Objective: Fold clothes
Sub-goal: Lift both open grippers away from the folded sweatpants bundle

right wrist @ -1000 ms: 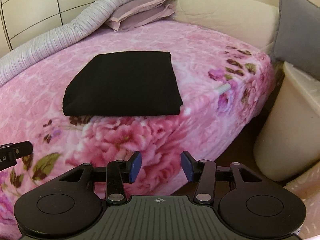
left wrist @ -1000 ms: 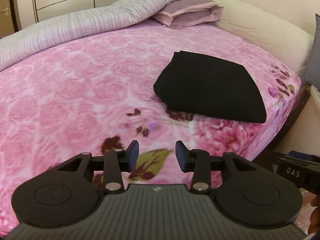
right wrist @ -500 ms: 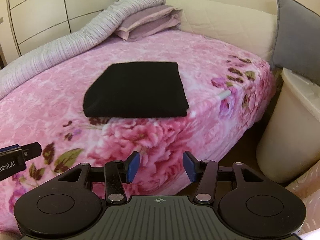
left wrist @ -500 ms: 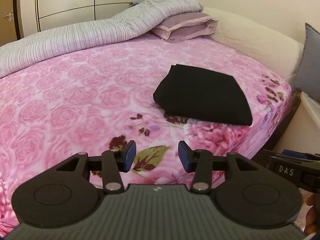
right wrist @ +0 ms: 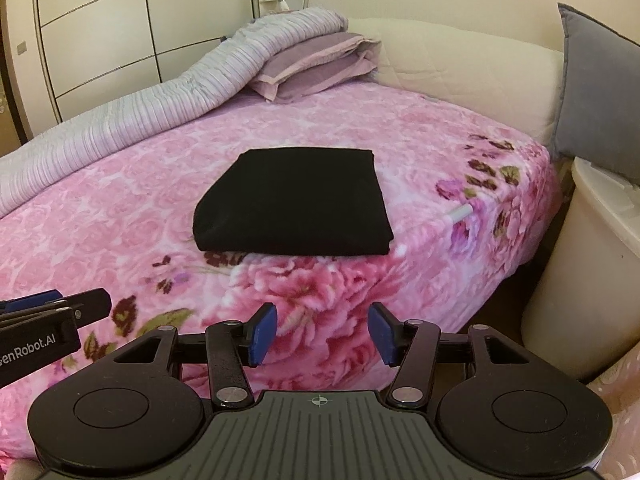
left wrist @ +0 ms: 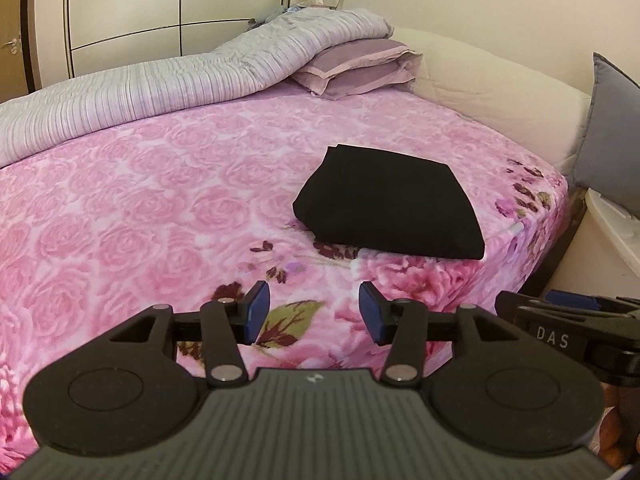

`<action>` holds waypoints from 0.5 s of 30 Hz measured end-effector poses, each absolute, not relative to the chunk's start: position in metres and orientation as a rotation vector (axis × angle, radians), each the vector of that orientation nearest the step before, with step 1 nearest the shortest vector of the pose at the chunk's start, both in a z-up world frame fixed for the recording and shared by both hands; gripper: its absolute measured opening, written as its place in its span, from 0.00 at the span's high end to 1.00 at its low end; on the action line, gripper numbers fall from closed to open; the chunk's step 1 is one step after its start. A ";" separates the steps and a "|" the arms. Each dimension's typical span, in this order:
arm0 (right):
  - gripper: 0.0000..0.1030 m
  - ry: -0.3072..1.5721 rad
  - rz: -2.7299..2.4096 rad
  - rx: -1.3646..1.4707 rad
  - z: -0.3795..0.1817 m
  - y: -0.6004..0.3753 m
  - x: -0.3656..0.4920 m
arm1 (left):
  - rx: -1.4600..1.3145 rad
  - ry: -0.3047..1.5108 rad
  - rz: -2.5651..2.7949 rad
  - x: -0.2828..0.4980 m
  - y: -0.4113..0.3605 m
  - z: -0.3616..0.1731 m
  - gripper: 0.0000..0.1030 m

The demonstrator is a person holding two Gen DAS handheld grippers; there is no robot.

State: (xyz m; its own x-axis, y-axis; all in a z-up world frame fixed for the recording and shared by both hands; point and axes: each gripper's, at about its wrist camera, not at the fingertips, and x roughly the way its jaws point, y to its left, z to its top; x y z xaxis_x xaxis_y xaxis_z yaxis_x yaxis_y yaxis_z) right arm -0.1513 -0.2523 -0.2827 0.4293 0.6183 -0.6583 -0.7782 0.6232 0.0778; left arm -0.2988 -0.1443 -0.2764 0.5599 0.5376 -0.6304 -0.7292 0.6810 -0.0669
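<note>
A black garment (left wrist: 386,206) lies folded into a flat rectangle on the pink floral bed (left wrist: 140,208), near its front right corner; it also shows in the right wrist view (right wrist: 292,202). My left gripper (left wrist: 312,312) is open and empty, held back from the bed's front edge, well short of the garment. My right gripper (right wrist: 322,334) is open and empty too, off the bed edge in front of the garment. Each gripper's body shows at the edge of the other's view.
A grey striped duvet (left wrist: 160,84) and purple pillows (left wrist: 356,66) lie at the far side by the cream headboard (right wrist: 460,72). A white bin (right wrist: 580,280) and a grey cushion (right wrist: 600,100) stand right of the bed. Wardrobe doors (right wrist: 120,20) behind.
Both grippers have drawn back and up from the bed, so the folded garment looks smaller and farther. Both stay open and empty.
</note>
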 end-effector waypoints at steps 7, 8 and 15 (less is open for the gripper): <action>0.46 0.710 0.890 -0.260 -0.284 -0.241 -0.145 | -0.359 0.639 0.744 -0.288 -0.135 -0.287 0.53; 0.45 0.714 0.889 -0.263 -0.286 -0.238 -0.143 | -0.365 0.647 0.741 -0.286 -0.132 -0.290 0.53; 0.45 0.768 0.874 -0.314 -0.314 -0.212 -0.129 | -0.403 0.707 0.741 -0.268 -0.108 -0.318 0.53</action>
State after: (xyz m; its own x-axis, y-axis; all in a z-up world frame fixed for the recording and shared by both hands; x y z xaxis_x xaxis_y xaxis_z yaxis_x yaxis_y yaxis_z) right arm -0.1289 -0.2117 -0.3135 0.4011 0.5707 -0.7165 -0.7841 0.6183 0.0534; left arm -0.2681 -0.1077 -0.3183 0.5261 0.4716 -0.7076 -0.7289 0.6788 -0.0895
